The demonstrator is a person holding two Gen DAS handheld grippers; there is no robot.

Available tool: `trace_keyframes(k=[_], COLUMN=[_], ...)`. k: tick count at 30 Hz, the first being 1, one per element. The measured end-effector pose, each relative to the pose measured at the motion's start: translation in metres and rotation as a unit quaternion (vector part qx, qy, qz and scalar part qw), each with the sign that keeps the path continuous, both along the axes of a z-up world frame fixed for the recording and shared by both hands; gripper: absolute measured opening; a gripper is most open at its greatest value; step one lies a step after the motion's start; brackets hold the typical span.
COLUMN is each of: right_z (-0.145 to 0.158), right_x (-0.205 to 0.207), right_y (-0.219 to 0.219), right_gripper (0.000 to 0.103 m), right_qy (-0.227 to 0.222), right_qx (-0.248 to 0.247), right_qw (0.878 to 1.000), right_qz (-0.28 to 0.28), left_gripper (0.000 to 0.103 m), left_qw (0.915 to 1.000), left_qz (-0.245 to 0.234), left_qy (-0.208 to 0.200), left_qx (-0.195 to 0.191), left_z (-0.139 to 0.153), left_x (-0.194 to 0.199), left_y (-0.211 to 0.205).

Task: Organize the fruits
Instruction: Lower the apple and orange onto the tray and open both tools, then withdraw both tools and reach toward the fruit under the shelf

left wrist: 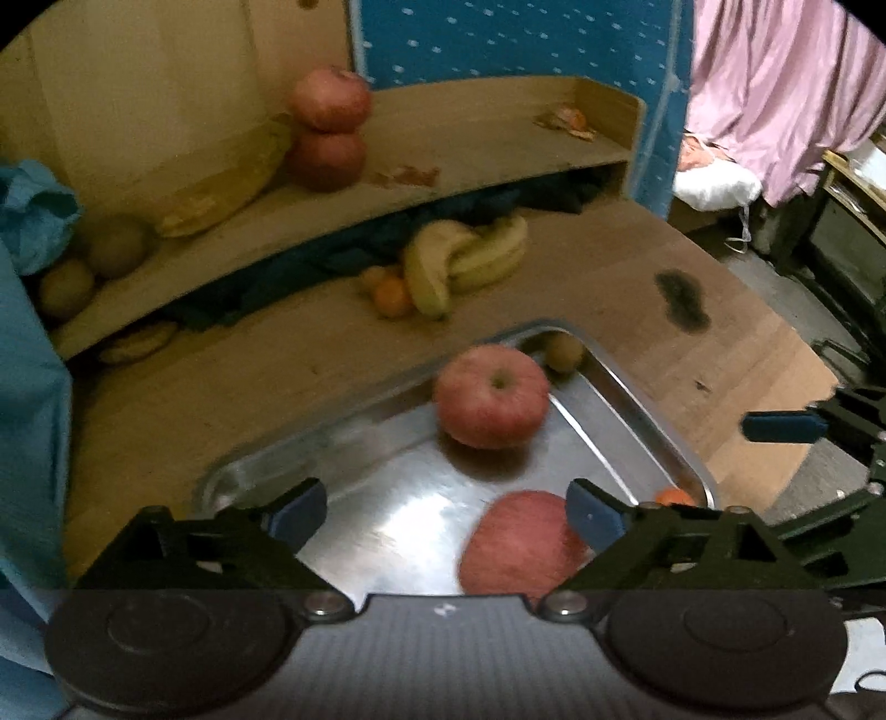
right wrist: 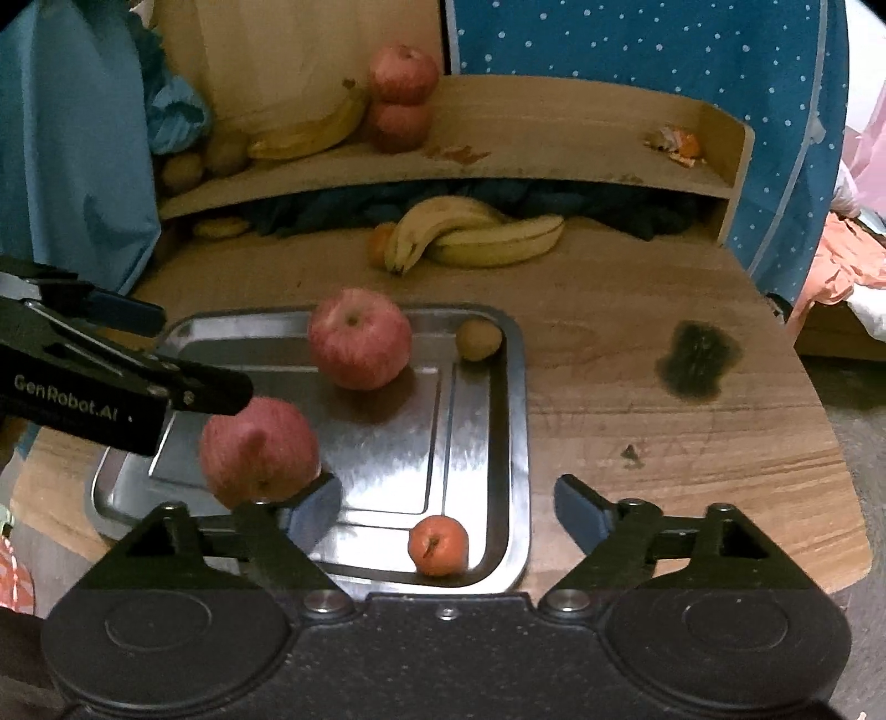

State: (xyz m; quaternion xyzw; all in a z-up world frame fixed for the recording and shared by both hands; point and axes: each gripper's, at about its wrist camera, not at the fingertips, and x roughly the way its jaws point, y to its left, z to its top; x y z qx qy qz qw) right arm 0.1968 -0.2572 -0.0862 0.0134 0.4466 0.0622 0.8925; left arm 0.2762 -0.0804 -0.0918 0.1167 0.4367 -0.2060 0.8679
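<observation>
- Wooden surface (left wrist: 637, 277) and a raised shelf (left wrist: 470, 127) fill the left wrist view, with blue dotted fabric (left wrist: 498, 44) behind. A steel tray (left wrist: 626, 399) sits on the surface, holding an upright apple (left wrist: 490, 403), a second apple (left wrist: 520, 545) lying nearer the camera, and a small brown fruit (left wrist: 563, 350) in the far corner. The left gripper (left wrist: 446, 512) hovers over the tray with its jaws apart and empty; the near apple lies just ahead of it, toward the right finger, which overlaps the fruit's edge.
- Bananas (left wrist: 465, 260) with a small orange (left wrist: 392, 297) beside them wait on the surface beyond the tray; two stacked apples (left wrist: 329, 130) stand on the shelf.
- Right wrist view: the right gripper (right wrist: 448, 512) is spread wide, holding nothing, at the tray's (right wrist: 515, 421) near right edge, with a small red fruit (right wrist: 437, 545) in the tray's near corner just ahead between the fingers. The near apple (right wrist: 259, 450) lies to its left, directly under the left gripper (right wrist: 221, 387), so the left hand appears closer for that pick. Bananas (right wrist: 476, 232) lie long axis across the view.
</observation>
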Motion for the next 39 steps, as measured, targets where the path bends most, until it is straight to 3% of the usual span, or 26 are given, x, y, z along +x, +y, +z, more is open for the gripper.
trace_keyframes(k=[4,19,39], right_z=[0.004,0.007,0.005], right_x=[0.007,0.036,0.082], right_y=[0.005,0.022,0.048], right_gripper=[0.102,0.102,0.102], right_qy=[-0.01,-0.024,-0.019], right_qx=[0.004,-0.005,-0.046], right_qw=[1.0,1.0,0.999], right_qz=[-0.002,-0.008,-0.002], left_gripper=[0.102,0.103,0.103], left_qw=[0.9998,0.9973,0.9972], left_qz=[0.017,0.067,0.074], left_qy=[-0.01,-0.02,-0.001], left_qx=[0.007,0.023,0.008], left_z=[0.005,0.008,-0.006], left_x=[0.013,0.056,0.133], left_y=[0.011,0.043,0.055])
